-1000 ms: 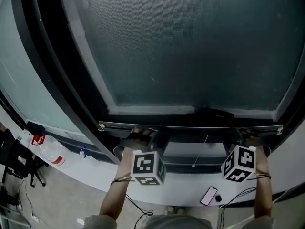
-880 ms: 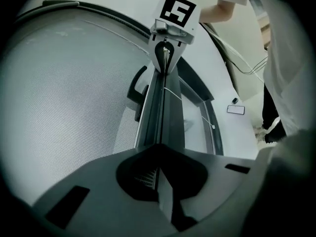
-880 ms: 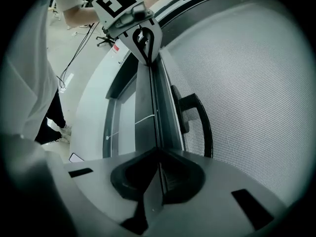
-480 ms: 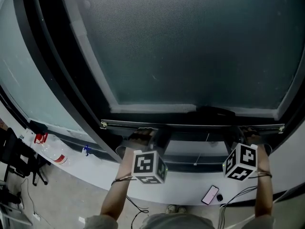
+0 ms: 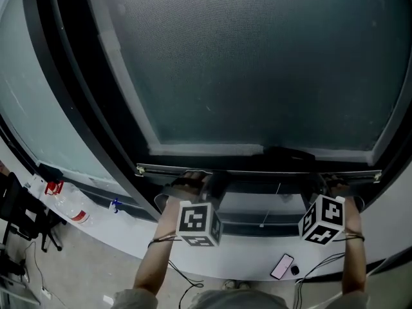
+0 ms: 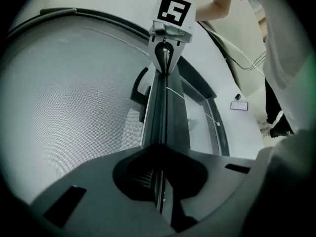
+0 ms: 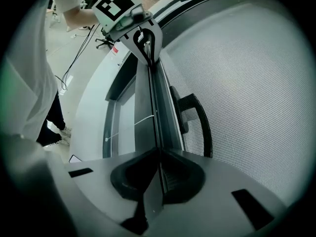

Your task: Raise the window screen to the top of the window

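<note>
Both tongs are clamped on one thing. The left tongs (image 6: 159, 184) have their jaws pinched on the thin metal edge of the bottom rail (image 5: 257, 170), and the right tongs (image 7: 158, 179) grip the same rail further along. In each gripper view the rail runs straight out toward 12 o'clock, to the other tool's marker cube.

The rail is a slim, straight bar of dull metal. It lies across the head view toward 6 o'clock, low in the window. Above it the window screen (image 5: 257, 63) spreads out toward 12 o'clock as a fine grey woven mesh. A black curved handle (image 7: 195, 120) sits at the foot of the mesh, just beside the rail.

A thick black window frame (image 5: 71, 89) sweeps from 11 down to 8 o'clock. A smooth white sill (image 5: 251, 259) lies below the rail, with a thin white cord (image 5: 273, 198) hanging over the opening. A phone (image 5: 282, 264) rests on the sill at 5 o'clock.

At 8 o'clock, on the pale floor, stand a clear plastic bottle (image 5: 71, 209) and a black chair (image 5: 19, 217).
</note>
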Demonstrator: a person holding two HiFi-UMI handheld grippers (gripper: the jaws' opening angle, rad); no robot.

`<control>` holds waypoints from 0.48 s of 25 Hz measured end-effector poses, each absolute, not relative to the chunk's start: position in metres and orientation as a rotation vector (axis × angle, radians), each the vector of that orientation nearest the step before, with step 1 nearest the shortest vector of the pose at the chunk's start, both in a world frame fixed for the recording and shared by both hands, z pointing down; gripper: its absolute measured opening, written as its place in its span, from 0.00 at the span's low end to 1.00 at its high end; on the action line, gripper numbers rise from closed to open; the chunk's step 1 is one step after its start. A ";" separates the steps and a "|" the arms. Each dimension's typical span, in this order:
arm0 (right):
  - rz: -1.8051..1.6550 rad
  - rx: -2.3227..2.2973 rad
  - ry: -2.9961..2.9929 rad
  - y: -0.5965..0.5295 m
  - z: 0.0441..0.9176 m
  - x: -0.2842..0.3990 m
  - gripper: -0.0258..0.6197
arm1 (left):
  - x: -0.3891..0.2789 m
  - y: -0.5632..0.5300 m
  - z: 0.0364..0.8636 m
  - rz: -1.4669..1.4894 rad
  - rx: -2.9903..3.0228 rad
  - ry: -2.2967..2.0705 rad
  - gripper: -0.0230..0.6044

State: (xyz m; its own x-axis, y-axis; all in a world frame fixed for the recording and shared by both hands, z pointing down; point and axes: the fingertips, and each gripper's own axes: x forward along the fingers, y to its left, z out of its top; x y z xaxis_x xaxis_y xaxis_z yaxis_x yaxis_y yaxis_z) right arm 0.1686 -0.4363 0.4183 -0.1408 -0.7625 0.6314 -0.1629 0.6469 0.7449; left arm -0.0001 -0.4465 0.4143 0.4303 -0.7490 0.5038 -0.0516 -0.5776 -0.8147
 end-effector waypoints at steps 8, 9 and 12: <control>-0.624 0.768 -1.660 -0.437 0.417 0.169 0.08 | -0.005 -0.443 0.423 -1.255 -2.033 0.652 0.17; -0.624 0.769 -1.660 -0.437 0.417 0.169 0.07 | -0.005 -0.444 0.425 -1.256 -2.035 0.659 0.17; -0.621 0.766 -1.660 -0.438 0.417 0.169 0.07 | -0.004 -0.448 0.426 -1.245 -2.030 0.686 0.15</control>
